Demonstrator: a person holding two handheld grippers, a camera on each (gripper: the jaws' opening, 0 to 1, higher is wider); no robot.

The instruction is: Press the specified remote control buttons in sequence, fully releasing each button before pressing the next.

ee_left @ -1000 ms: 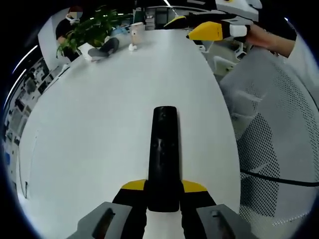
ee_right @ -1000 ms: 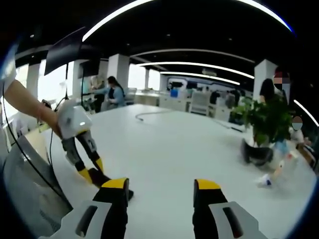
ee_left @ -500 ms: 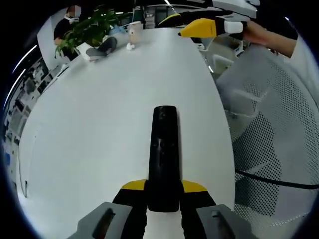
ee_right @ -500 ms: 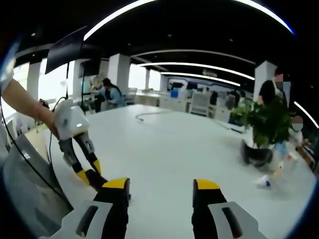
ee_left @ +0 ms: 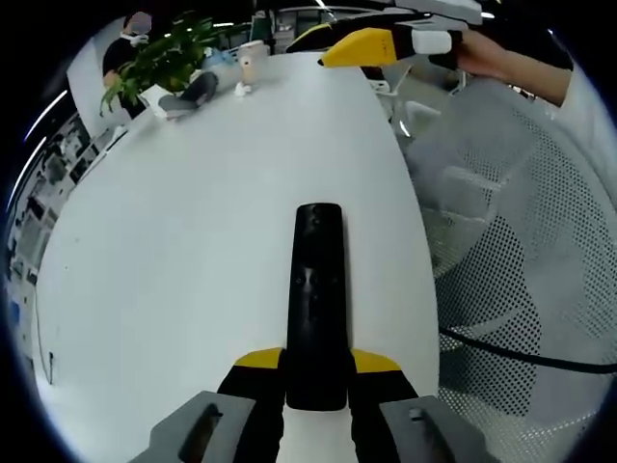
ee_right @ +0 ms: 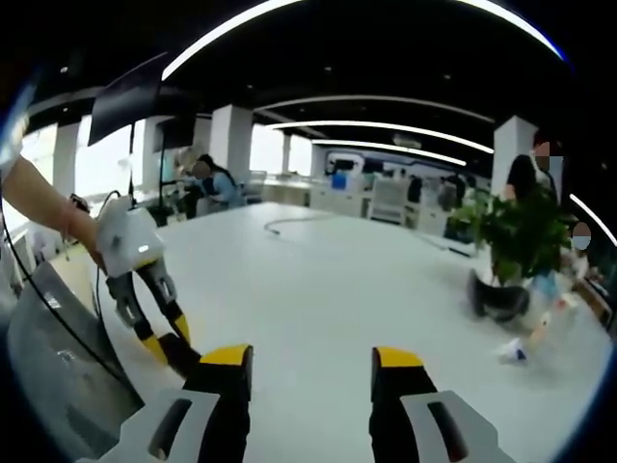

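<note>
A long black remote control (ee_left: 316, 289) lies lengthwise over the white table (ee_left: 193, 241), its near end clamped between the yellow-tipped jaws of my left gripper (ee_left: 316, 365), which is shut on it. In the right gripper view that left gripper (ee_right: 169, 342) is at the left, held by a hand and pointing down at the table edge. My right gripper (ee_right: 310, 359) stands open above the table with nothing between its jaws. It also comes into the left gripper view at the top (ee_left: 318, 48), well beyond the remote and not touching it.
A potted plant (ee_left: 164, 58) (ee_right: 506, 241) and a small cup (ee_left: 253, 60) stand at the table's far end. A grey mesh chair (ee_left: 511, 270) is beside the table edge. A cable (ee_right: 289, 222) lies on the tabletop. People sit in the background.
The remote stays clamped in my left gripper. The right gripper has slid leftward along the top of the left gripper view; in the right gripper view the left gripper has drifted slightly left and down.
</note>
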